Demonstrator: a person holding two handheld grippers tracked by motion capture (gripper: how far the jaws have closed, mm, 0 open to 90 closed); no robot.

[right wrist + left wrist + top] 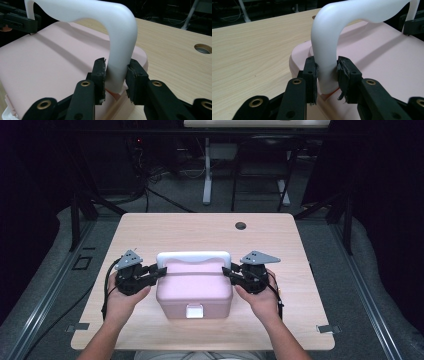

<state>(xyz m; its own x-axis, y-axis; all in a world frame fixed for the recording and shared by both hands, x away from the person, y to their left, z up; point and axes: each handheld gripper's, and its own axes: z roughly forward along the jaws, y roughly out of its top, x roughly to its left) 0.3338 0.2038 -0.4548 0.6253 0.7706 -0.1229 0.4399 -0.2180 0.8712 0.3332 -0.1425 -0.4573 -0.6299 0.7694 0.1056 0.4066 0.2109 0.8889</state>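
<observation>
A pink box (194, 287) with a white latch (194, 311) on its near side sits on the wooden table (200, 232). Its white handle (194, 256) stands raised over the lid. My left gripper (161, 271) is at the box's left end, and in the left gripper view (327, 72) both pads press on the handle's (325, 37) left leg, just above the pink lid (374, 62). My right gripper (227, 271) mirrors it on the right side. There its jaws (116, 72) clamp the handle's (123, 35) right leg above the lid (50, 57).
A round cable hole (240, 225) lies in the tabletop behind the box, also seen as the hole (203, 48) in the right gripper view. Bare wood surrounds the box on all sides. Beyond the table's far edge are desk legs and cables on a dark floor.
</observation>
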